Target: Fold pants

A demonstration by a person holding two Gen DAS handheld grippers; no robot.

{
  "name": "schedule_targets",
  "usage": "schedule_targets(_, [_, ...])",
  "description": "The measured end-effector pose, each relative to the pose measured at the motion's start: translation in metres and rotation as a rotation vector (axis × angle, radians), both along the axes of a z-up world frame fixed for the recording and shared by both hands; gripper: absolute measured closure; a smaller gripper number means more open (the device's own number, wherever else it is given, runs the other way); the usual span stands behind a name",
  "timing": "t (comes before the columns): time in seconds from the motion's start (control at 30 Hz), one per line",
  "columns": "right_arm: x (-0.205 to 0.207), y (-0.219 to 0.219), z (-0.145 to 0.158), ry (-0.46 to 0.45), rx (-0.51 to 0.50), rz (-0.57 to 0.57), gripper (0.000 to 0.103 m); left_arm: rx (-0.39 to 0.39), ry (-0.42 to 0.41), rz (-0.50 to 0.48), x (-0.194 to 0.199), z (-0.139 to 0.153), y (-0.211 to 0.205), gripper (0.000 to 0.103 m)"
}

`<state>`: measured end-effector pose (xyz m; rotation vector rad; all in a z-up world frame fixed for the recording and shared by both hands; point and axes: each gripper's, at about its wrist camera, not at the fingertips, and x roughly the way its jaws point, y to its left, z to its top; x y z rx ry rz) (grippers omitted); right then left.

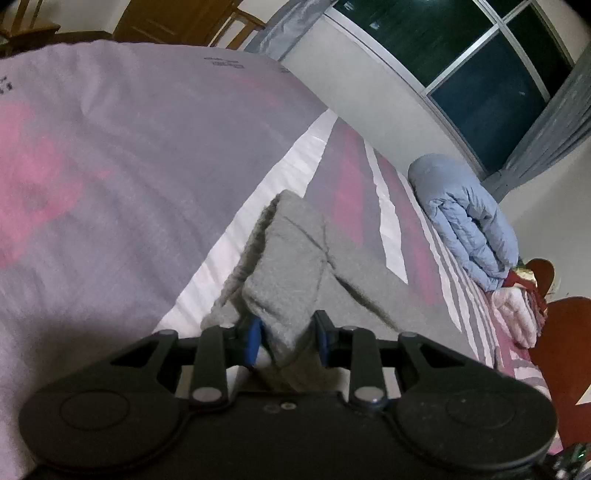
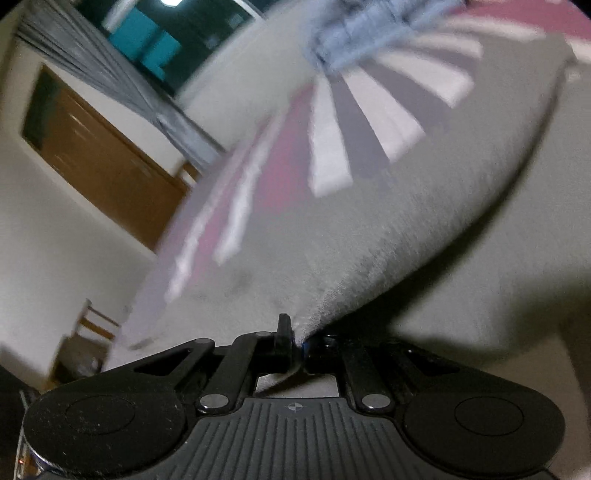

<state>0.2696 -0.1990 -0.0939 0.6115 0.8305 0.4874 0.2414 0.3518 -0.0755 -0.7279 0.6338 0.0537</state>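
Observation:
The grey fleece pants (image 1: 295, 258) lie on the striped bed cover (image 1: 129, 147). In the left wrist view a folded bunch of the pants sits between the blue pads of my left gripper (image 1: 288, 338), which is closed on this thick fold. In the right wrist view my right gripper (image 2: 299, 341) is shut tight on a thin edge of the grey pants (image 2: 369, 240), which stretch away from it, lifted off the bed. This view is blurred by motion.
A rolled pale blue quilt (image 1: 465, 218) and pink and red clothes (image 1: 517, 306) lie at the bed's far right. Wooden chairs (image 1: 236, 29) stand behind the bed. A window (image 1: 480, 66) with grey curtains and a wooden door (image 2: 99, 158) are in the walls.

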Motion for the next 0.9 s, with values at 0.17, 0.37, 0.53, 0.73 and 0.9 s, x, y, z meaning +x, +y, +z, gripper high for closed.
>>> schedule_targets(0.17, [-0.006,-0.004,0.011,-0.065,0.071,-0.015,0.097,0.070,-0.071,-0.022,0.001,0.026,-0.004,0.082])
schedule_targets(0.37, [0.002,0.004,-0.006,0.034,-0.010,0.021,0.097,0.134,0.034,-0.039,0.007,0.012,-0.009,0.076])
schedule_targets(0.53, [-0.023,-0.033,0.017,-0.064,0.009,-0.041,0.058,0.336,0.033,0.020,-0.022,0.041,-0.031,0.038])
schedule_targets(0.73, [-0.028,-0.083,0.045,-0.145,-0.026,-0.166,0.058,0.464,-0.001,0.036,-0.035,0.064,-0.103,0.032])
schedule_targets(0.9, [0.008,-0.083,0.063,-0.130,-0.098,-0.213,0.058,0.624,0.082,0.055,-0.015,0.051,-0.178,0.028])
